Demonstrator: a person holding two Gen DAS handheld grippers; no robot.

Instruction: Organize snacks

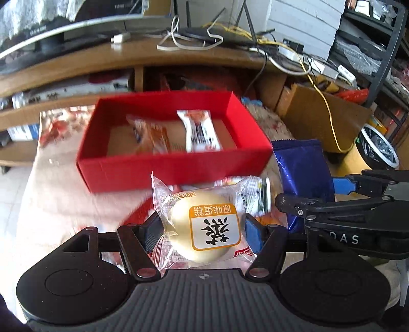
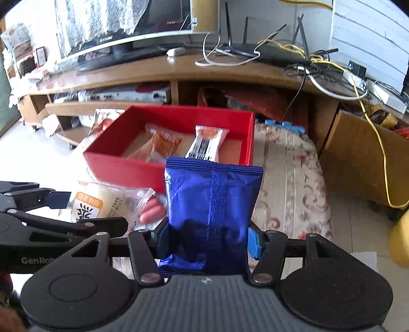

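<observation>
One TV stand is running along the back, carrying one monitor and one router with several antennas. One red box is sitting open on a floral cloth, holding two packets: one orange snack packet and one white snack packet, print too blurred to read. One blue foil packet, no readable label, is being pinched upright by the right hand-held gripper, jaws partly closed on its sides. One clear-wrapped round cake, label reading 原味蛋糕, is being clamped by the left hand-held gripper, jaws fairly wide on it, just in front of the box. "GenRob" is showing on the left unit's body.
</observation>
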